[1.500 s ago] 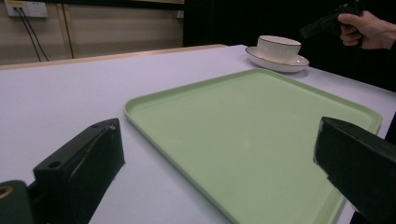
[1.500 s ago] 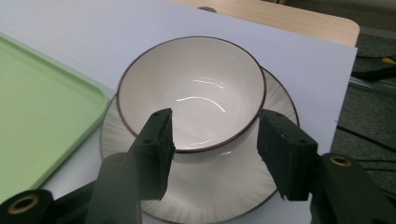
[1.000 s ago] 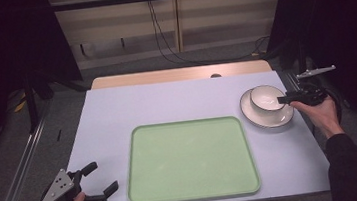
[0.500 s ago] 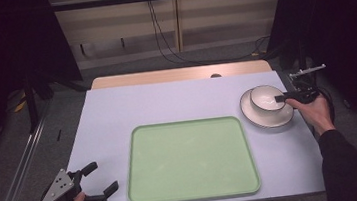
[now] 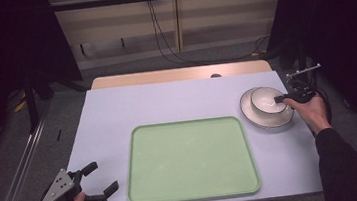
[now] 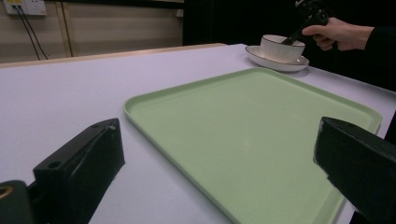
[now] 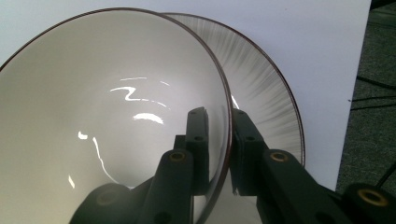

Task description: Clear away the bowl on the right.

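A white bowl (image 5: 266, 102) with a dark rim stands on a matching saucer (image 5: 248, 112) at the table's right side. My right gripper (image 5: 280, 99) reaches in from the right. In the right gripper view one jaw is inside the bowl (image 7: 116, 93) and the other outside, over the saucer (image 7: 261, 79). The jaws have just been closing, and the right gripper (image 7: 219, 114) is now shut on the bowl's rim. My left gripper (image 5: 102, 177) stands open at the front left corner with nothing between its fingers. The left gripper view shows the bowl (image 6: 279, 48) far off.
A pale green tray (image 5: 190, 159) lies empty in the middle front of the white table (image 5: 166, 101). From the left gripper (image 6: 217, 126), the tray (image 6: 243, 130) stretches ahead. Dark floor and cables lie beyond the table's far edge.
My right gripper has edged left onto the bowl's right rim and its jaws have closed on it. The left gripper has stayed where it was.
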Available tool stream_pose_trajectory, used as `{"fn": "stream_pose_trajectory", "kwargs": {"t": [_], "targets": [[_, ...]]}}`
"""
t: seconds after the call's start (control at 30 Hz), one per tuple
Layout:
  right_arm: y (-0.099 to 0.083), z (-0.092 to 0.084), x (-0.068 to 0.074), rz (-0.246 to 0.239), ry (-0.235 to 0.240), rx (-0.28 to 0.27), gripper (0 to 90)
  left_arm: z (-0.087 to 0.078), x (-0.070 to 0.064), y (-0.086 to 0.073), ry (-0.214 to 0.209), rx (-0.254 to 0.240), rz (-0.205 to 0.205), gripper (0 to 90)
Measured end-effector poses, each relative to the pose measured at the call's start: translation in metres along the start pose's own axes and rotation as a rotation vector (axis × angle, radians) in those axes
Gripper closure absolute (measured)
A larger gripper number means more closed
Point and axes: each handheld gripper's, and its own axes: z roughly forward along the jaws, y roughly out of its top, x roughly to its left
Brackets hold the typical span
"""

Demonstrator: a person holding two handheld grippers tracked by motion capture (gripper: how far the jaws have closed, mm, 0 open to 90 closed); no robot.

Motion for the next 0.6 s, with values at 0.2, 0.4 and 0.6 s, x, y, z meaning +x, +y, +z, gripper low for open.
{"fn": "stream_pose_trajectory", "kwargs": {"t": [0.2,0.4,0.6], "targets": [[0.0004,0.0016,-0.0003,0.012,0.009,0.009,83.3,-0.0001,-0.0002,-0.0003,0.003,-0.006,-0.01,1.6],[-0.0017,0.0004,-0.0005,0.026,0.012,0.001,83.7,-0.0005,-0.0004,-0.0002,0.007,-0.006,-0.013,1.6],[-0.0038,-0.001,-0.0022,0.042,0.019,0.0,83.9,-0.0005,-0.0003,-0.0003,0.006,-0.006,-0.011,1.6]]}}
